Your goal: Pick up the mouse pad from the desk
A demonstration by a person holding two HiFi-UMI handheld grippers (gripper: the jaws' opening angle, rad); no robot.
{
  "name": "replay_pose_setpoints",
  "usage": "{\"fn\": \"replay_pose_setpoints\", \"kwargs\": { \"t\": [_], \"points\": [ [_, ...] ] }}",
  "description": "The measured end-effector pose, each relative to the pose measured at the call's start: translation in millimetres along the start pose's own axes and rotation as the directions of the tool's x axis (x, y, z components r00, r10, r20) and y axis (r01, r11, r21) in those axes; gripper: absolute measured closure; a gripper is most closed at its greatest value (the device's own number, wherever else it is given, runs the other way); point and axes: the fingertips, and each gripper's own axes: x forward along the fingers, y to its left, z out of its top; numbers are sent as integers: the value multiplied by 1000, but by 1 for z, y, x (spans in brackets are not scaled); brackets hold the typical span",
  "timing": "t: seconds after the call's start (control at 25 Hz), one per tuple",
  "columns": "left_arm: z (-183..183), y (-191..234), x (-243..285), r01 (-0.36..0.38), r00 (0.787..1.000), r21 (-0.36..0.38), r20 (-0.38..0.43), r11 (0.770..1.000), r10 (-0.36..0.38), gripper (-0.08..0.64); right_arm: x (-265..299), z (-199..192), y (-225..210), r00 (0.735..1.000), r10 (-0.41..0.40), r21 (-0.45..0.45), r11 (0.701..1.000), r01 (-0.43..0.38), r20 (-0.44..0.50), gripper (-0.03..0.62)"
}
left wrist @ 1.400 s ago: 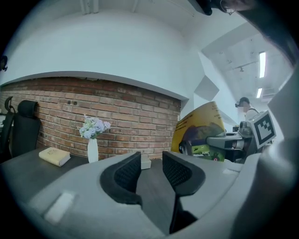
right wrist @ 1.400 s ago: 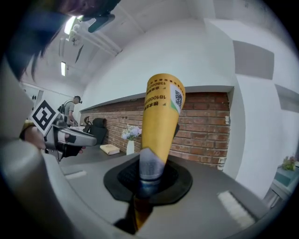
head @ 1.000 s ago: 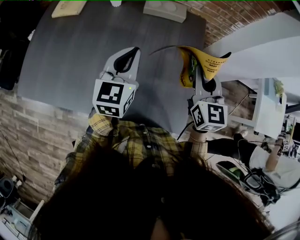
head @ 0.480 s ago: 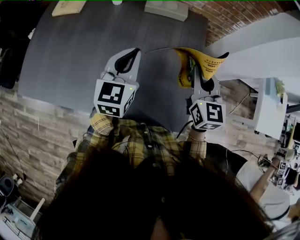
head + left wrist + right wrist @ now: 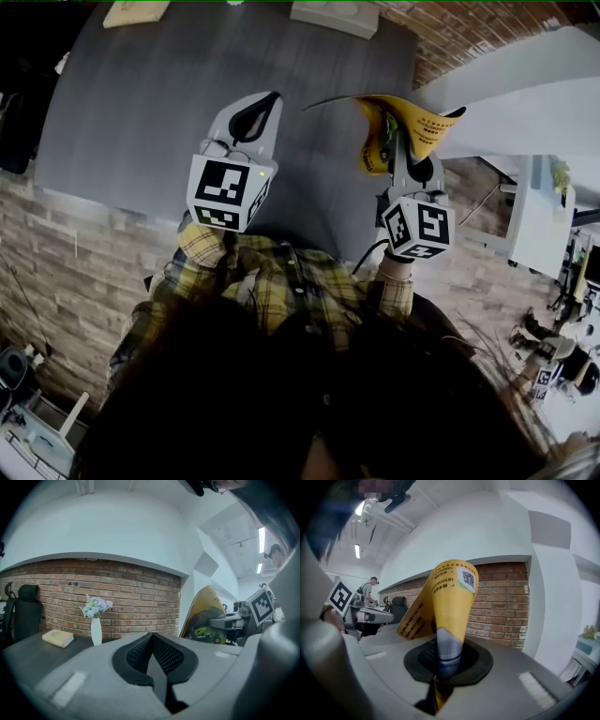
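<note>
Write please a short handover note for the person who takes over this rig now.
Left tool: shut, empty, held over the desk.
Right tool: shut on the mouse pad, which curls upward from the jaws, lifted off the desk.
Done: the pad is picked up.
Left: nothing of the pick itself, only hold the grip firm.

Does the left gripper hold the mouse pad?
No, the left gripper is shut on nothing; the mouse pad is clamped in the right gripper.
</note>
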Motion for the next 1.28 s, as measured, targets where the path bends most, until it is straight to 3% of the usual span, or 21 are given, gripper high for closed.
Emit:
{"fn": "replay_pose_setpoints", "kwargs": {
  "t": [1.28],
  "points": [
    [1, 1, -1, -6, 1000, 18, -2, 1000, 6, 560, 7, -1, 5, 1000, -1, 30, 1000, 1, -8, 571]
  ]
}}
